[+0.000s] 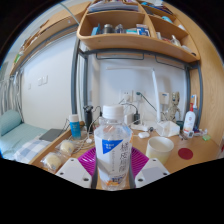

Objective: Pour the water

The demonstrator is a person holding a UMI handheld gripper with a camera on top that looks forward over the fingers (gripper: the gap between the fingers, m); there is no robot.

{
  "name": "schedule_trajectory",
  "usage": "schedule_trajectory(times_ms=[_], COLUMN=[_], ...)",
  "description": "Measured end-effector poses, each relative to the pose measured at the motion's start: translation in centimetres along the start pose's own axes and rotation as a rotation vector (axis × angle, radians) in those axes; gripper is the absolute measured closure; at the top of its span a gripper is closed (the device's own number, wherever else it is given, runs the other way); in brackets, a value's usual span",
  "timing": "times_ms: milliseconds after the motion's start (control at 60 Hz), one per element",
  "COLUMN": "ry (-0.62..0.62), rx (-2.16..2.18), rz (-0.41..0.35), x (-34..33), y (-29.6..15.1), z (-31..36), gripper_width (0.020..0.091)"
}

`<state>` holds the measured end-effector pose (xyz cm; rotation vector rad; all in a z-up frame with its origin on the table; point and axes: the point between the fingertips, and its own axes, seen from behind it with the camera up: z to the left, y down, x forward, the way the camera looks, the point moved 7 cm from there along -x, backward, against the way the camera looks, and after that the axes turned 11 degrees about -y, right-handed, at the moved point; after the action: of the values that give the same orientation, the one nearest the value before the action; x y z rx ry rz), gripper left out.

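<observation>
A clear plastic water bottle (112,150) with a white cap and a blue-and-white label stands upright between my fingers. My gripper (112,170) is shut on the bottle, its magenta pads (88,160) pressed against both sides of the bottle. Just beyond the right finger sits a white bowl (160,146) on the wooden desk (190,152). The bottle hides what lies straight ahead on the desk.
A second clear bottle (113,114) stands behind the held one. A white spray bottle (190,119), a small box (167,128), a blue cup (75,128) and a red coaster (185,154) are on the desk. Shelves (125,40) hang above. A bed (22,140) lies at the left.
</observation>
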<state>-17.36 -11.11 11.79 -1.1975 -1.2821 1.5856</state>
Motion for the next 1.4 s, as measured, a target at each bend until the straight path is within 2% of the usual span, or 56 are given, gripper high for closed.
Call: schedule_trajectory(times_ms=[117, 267, 367, 433, 650, 750, 950, 1217, 1400], ry=[-0.001, -0.021, -0.029, -0.025, -0.128, -0.151, -0.122, -0.140, -0.111], rx=[-0.005, -0.005, 0.029, 0.124, 0.576, 0.824, 1.344, 1.751, 1.985], rz=[-0.006, -0.027, -0.015, -0.001, 0.025, -0.013, -0.163, -0.115, -0.172], x=[0.4, 0.5, 0.8, 1.1, 2.8, 3.8, 4.9, 5.9, 5.6], y=[-0.2, -0.2, -0.3, -0.6, -2.7, -4.3, -6.5, -6.8, -6.7], z=[-0.1, -0.3, -0.7, -1.5, -2.0, -2.7, -5.2, -5.9, -7.3], gripper_width=[0.0730, 0.0731, 0.0733, 0.0733, 0.0733, 0.0735, 0.0732, 0.0727, 0.0726])
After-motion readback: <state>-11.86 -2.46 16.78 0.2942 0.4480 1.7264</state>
